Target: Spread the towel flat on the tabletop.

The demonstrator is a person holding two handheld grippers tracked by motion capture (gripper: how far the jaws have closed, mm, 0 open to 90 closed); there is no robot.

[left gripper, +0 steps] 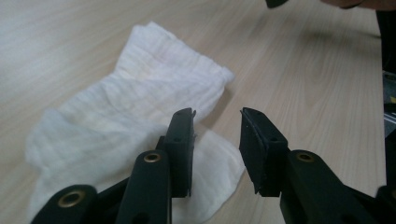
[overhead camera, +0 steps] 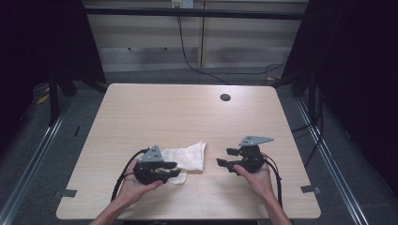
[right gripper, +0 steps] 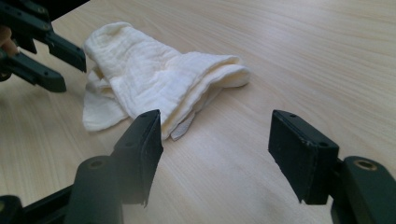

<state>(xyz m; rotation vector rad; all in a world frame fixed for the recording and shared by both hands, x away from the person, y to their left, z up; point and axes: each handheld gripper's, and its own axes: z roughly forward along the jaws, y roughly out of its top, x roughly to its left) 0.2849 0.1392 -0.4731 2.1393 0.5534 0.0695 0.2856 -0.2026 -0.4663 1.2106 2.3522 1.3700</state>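
White folded gauze cloth (left gripper: 135, 112) lies under and ahead of left gripper (left gripper: 217, 123), jaws part-closed, empty; right gripper (right gripper: 215, 135), jaws spread, sits farther off.

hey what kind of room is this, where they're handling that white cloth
Probably a lab or office recording setup. A plain wooden desk with a cable hole stands before low cabinets, cables trail across the carpet, and dark curtains screen both sides. A cloth lies on the desk.
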